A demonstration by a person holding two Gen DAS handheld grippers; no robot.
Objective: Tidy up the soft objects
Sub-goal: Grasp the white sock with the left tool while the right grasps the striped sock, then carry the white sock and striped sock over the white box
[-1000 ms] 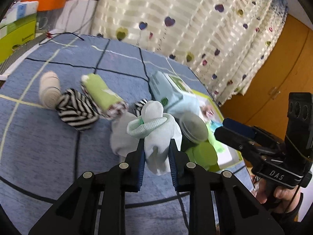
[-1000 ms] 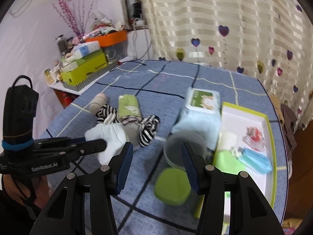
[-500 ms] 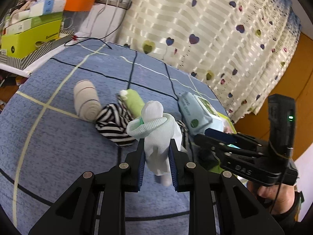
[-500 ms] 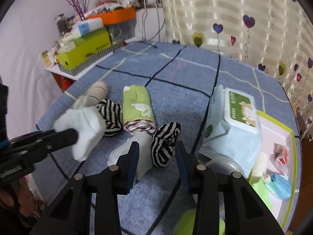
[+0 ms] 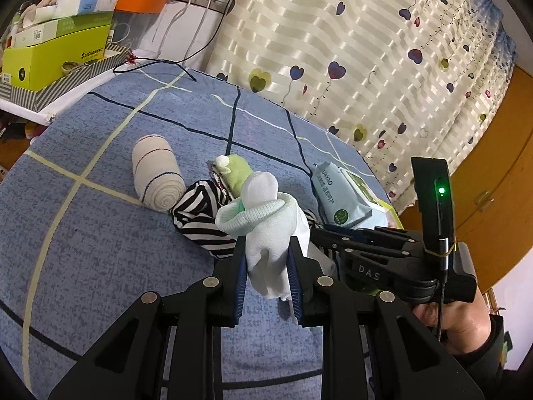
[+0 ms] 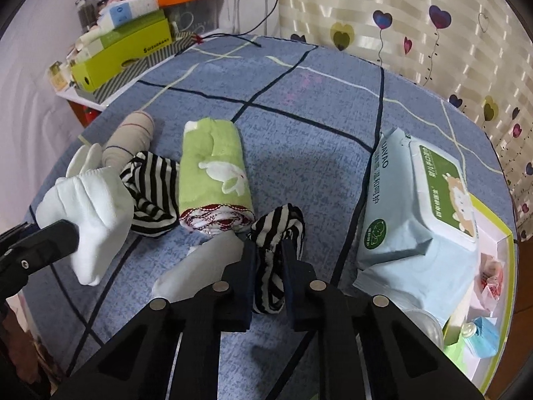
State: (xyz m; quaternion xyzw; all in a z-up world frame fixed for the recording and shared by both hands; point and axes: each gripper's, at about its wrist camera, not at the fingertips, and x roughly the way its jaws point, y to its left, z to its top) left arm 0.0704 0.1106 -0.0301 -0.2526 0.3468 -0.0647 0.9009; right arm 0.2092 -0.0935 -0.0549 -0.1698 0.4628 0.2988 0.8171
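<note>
My left gripper [image 5: 266, 253] is shut on a white rolled sock [image 5: 266, 230] and holds it above the blue table; the sock also shows in the right wrist view [image 6: 90, 206]. My right gripper [image 6: 269, 260] is shut on a black-and-white striped sock [image 6: 278, 230] that lies on the table. A green rolled towel [image 6: 213, 173], another striped sock [image 6: 150, 193], a beige rolled bandage [image 5: 156, 173] and a flat white sock [image 6: 200, 263] lie in a cluster beside it.
A wet-wipes pack [image 6: 416, 200] lies to the right, against a green-rimmed tray [image 6: 499, 250] with small items. Stacked boxes [image 6: 123, 50] stand on a shelf at the far left. A heart-patterned curtain [image 5: 366, 50] hangs behind the table.
My right gripper moved forward and down and closed on the striped sock. My left gripper, still holding the white sock, shifted left and back from the cluster.
</note>
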